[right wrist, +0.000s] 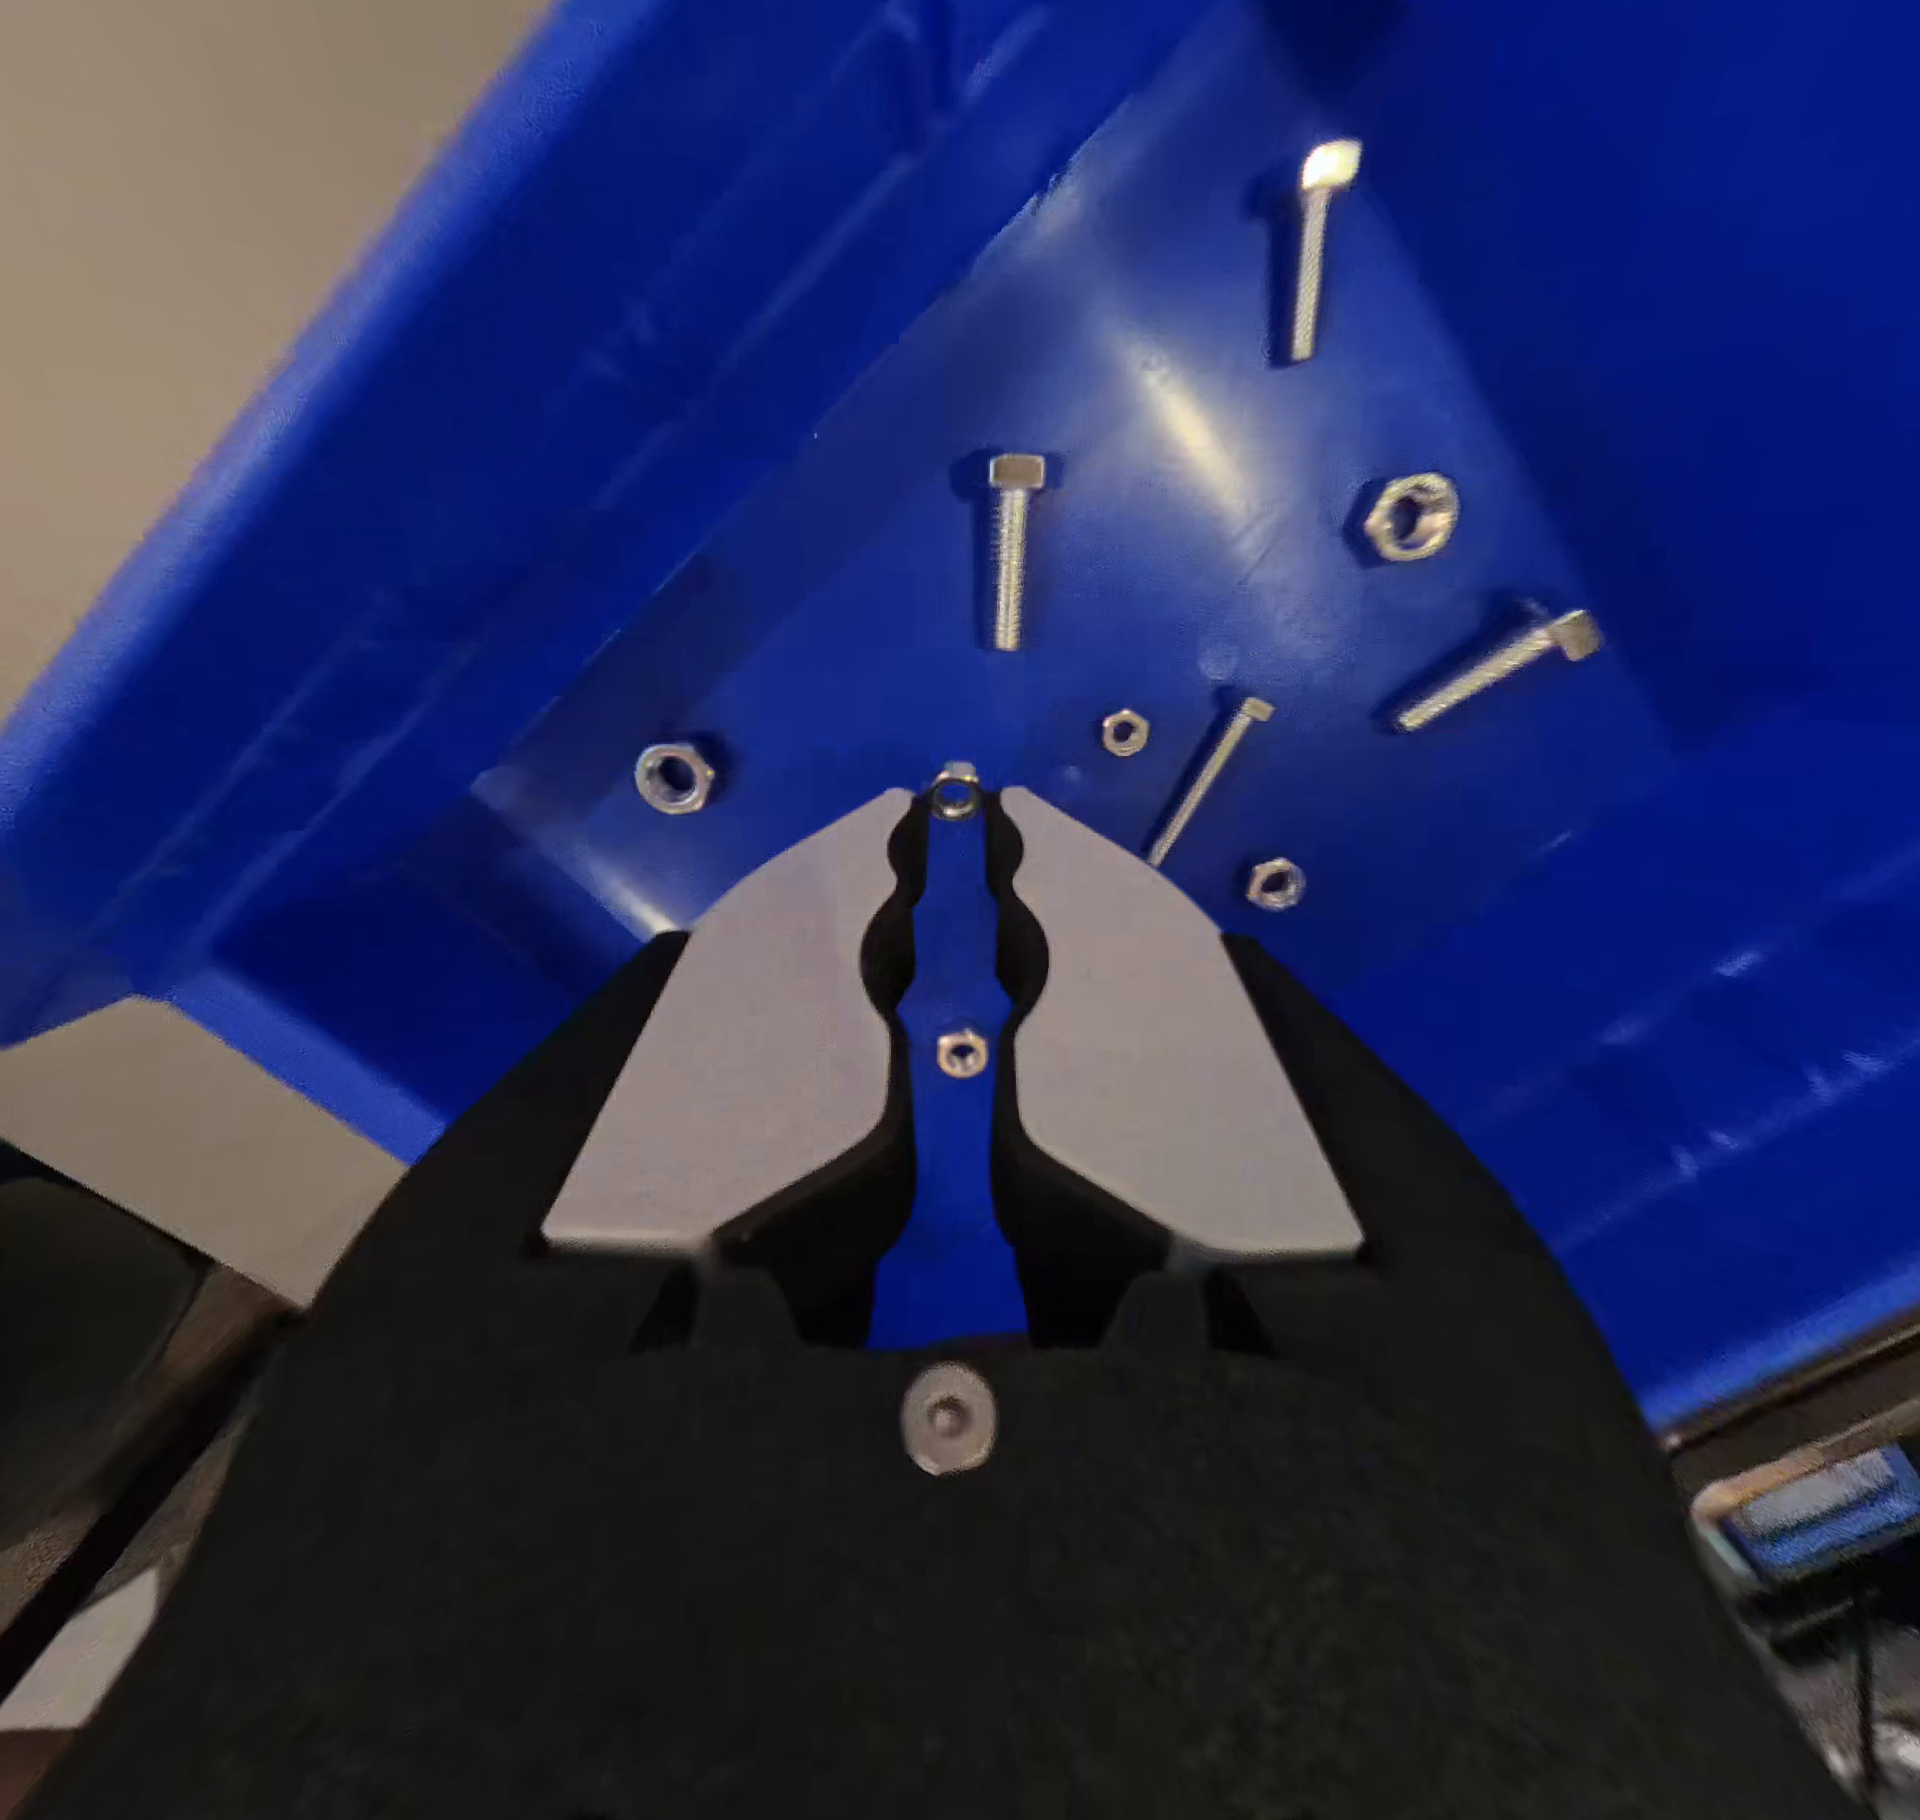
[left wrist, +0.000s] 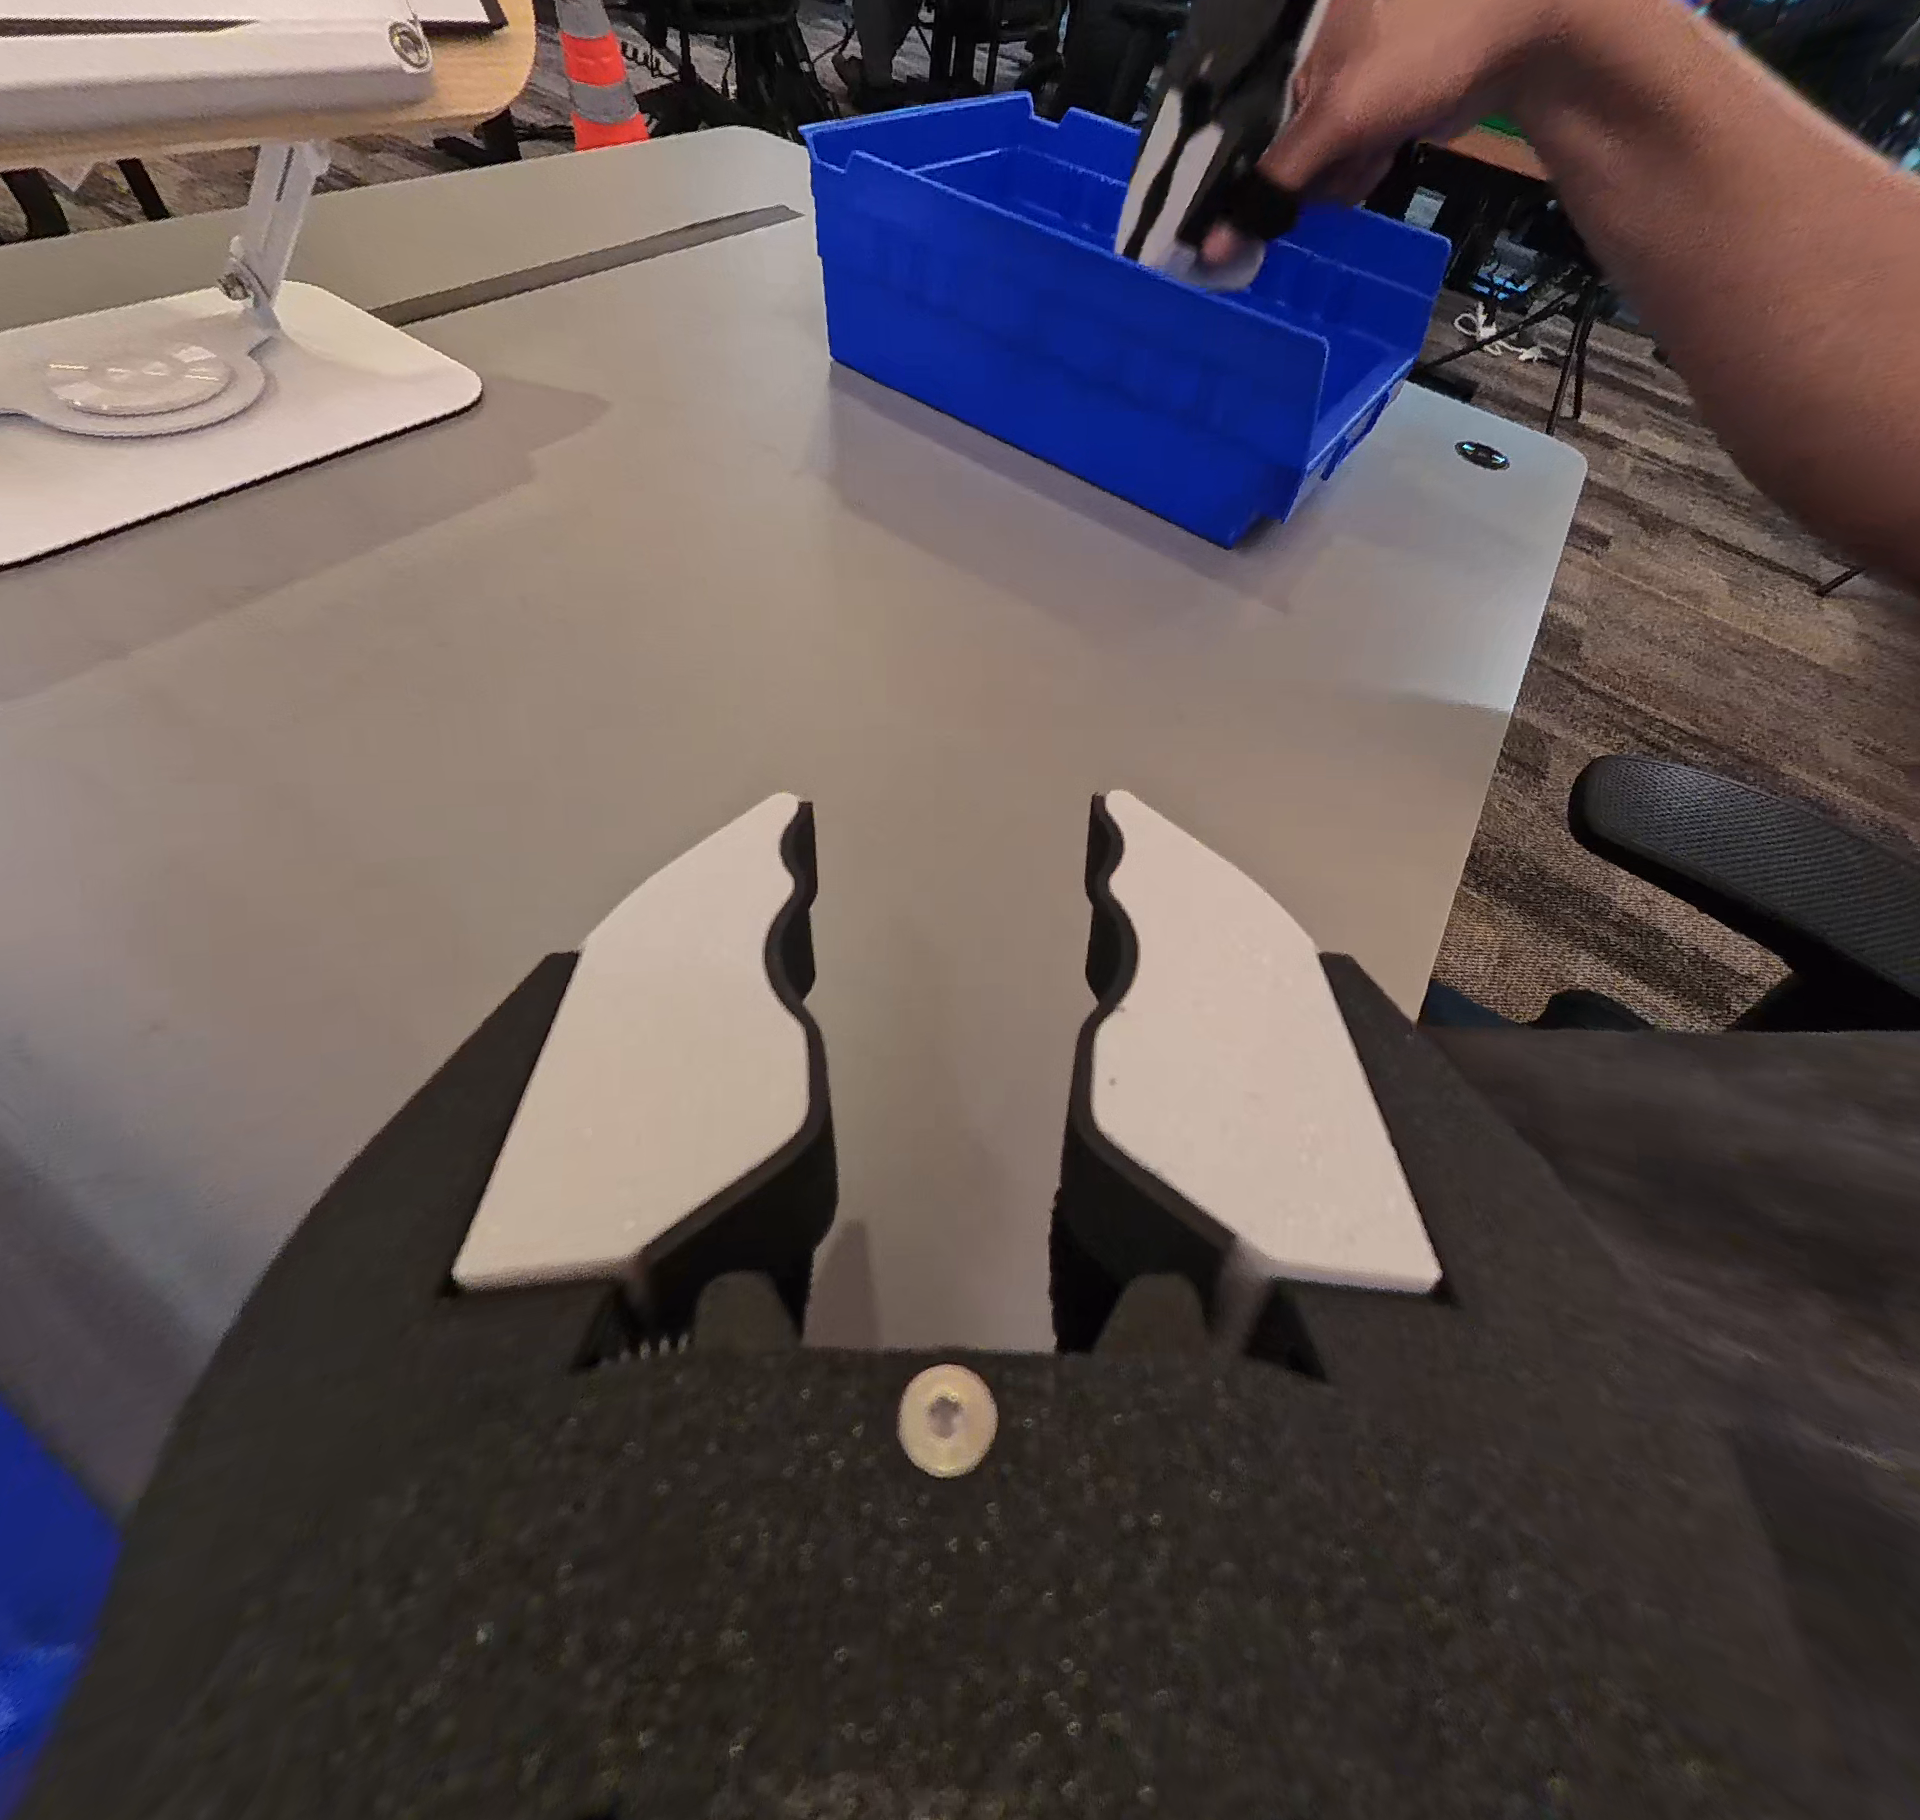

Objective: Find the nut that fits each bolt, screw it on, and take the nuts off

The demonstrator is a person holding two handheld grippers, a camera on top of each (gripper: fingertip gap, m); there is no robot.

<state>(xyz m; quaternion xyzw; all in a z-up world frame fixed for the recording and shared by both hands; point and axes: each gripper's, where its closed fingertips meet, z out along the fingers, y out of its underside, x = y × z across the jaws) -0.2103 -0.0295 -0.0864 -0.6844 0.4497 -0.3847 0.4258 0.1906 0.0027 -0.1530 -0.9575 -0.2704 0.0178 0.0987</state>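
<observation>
Jaws: right gripper nearly closed, pinching a small nut at the very tips, hole facing the camera. Left gripper spread wide, holding nothing, hovering over the table, well apart from the bin.

Working inside the bin, low over its floor. Not telling from here whether the nut is off the floor yet.

Risks, as judged:
- Gripping on the tip edge only, with hard metal on smooth pads. Likely squirting out on lift or on any twist of the wrist, then bouncing among the other parts.
- Possibly grabbing the wrong size. Lying around: thin bolt just right of the tips, short bolt ahead, two more bolts farther right and back. Matching by eye is looking unreliable; forcing a mismatch means cross-threading or jamming.
- Sitting under the fingers: another nut, showing through the gap. Dragging low risks knocking it away.
- Holding the nut on edge. Needing its hole lined up with a bolt's axis, so regripping means another chance of dropping.
- Nothing holding a bolt yet. Starting a thread one-handed on a loose bolt means rolling it around the floor.
</observation>
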